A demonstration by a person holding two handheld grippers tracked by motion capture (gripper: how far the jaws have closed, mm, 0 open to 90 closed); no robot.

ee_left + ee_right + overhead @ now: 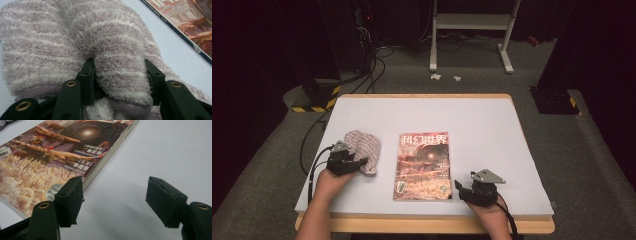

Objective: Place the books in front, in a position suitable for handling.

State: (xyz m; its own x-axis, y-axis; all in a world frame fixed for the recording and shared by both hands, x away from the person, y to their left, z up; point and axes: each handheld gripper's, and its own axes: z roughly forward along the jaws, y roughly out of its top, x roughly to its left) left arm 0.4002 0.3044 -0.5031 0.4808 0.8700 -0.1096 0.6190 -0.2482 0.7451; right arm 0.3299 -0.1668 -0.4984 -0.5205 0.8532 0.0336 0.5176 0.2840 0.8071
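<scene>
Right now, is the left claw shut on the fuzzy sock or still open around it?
Shut on it. In the left gripper view the left claw has both jaws pressed into a bunched fold of the striped fuzzy sock, near its cuff.

table (492, 120) with socks (362, 145), magazine (423, 167)

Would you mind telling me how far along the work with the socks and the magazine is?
Done: the left claw has closed on a fold of the fluffy striped socks, its pads pressing the pile. In hand: that grip, with the socks on the table left of the magazine. Left: lifting or moving the socks. The right claw stands open beside the magazine's corner, holding nothing.
</scene>
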